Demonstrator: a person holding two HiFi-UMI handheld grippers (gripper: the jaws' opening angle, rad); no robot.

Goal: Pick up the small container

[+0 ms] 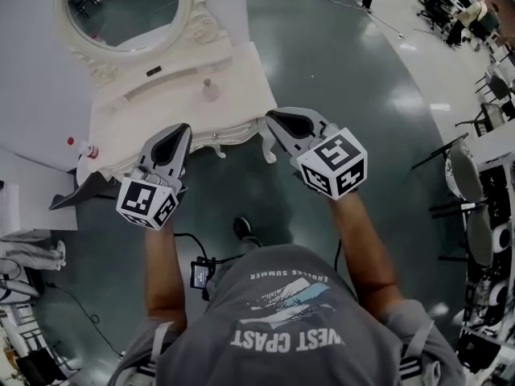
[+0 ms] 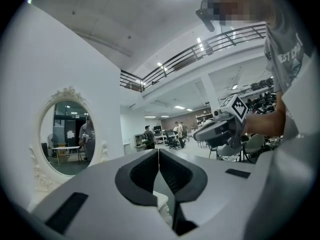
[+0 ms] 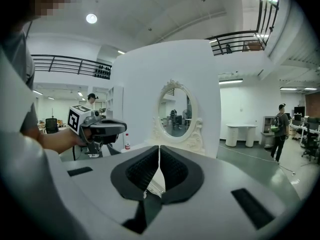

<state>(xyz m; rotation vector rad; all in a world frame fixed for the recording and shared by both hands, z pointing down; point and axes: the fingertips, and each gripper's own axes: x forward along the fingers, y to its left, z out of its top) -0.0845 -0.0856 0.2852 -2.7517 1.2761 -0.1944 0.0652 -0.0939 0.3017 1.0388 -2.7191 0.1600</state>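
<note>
A small pale container (image 1: 210,90) stands on the white dressing table (image 1: 161,107), below the oval mirror (image 1: 122,6). My left gripper (image 1: 179,131) hovers shut and empty over the table's front edge, short of the container. Just off the table's right front corner, my right gripper (image 1: 278,119) is also shut with nothing in it. In the left gripper view the jaws (image 2: 159,156) meet, with the mirror (image 2: 67,136) to the left and the right gripper (image 2: 225,126) beyond. The right gripper view shows its closed jaws (image 3: 159,154), the mirror (image 3: 176,115) ahead and the left gripper (image 3: 95,129).
A small red-capped bottle (image 1: 86,149) (image 3: 127,143) stands at the table's left end. A white partition wall (image 1: 32,71) backs the table. Grey floor (image 1: 354,79) stretches to the right, with chairs (image 1: 467,175) and people (image 1: 471,10) far off. Cables lie by my feet.
</note>
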